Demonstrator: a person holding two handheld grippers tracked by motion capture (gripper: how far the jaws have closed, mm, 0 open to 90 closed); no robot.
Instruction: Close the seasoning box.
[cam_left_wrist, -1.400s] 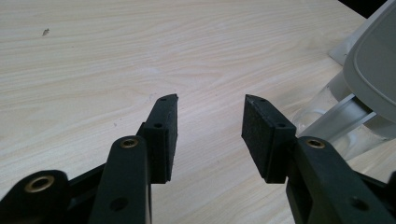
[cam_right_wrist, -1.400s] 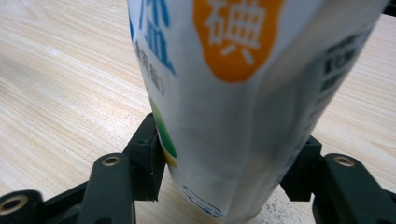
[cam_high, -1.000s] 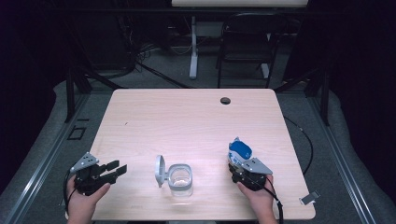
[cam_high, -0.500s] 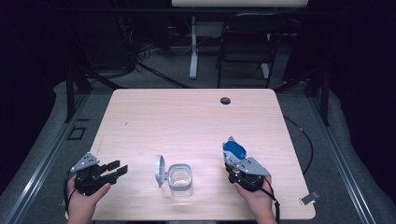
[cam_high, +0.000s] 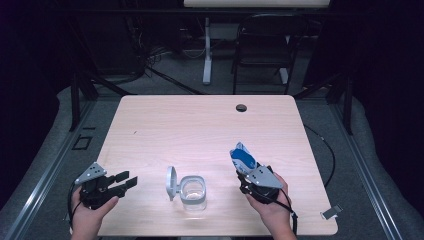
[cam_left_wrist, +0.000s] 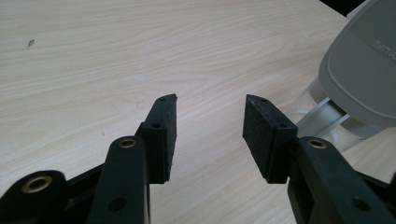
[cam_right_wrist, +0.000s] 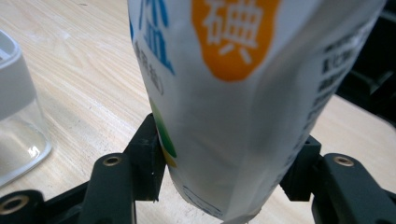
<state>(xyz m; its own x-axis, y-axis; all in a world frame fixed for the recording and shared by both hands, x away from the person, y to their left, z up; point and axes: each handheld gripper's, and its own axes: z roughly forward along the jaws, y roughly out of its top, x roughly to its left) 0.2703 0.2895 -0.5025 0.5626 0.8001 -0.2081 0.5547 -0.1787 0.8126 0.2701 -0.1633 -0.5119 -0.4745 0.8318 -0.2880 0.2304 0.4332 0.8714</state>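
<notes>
From the high view we see that our right gripper (cam_high: 246, 172) has carried the white-and-blue pouch (cam_high: 242, 155) leftward, closer to the open clear jar (cam_high: 192, 192) with its grey flip lid (cam_high: 171, 180) at about six o'clock on the pale wood surface (cam_high: 200, 130); we judge a pour is coming. In the left gripper view our left gripper (cam_left_wrist: 210, 135) has its matte black fingers apart on nothing, the smooth lid (cam_left_wrist: 362, 65) at two o'clock. In the right gripper view the fingers clamp the glossy, creased pouch (cam_right_wrist: 233, 107), the jar (cam_right_wrist: 18, 116) at nine o'clock
</notes>
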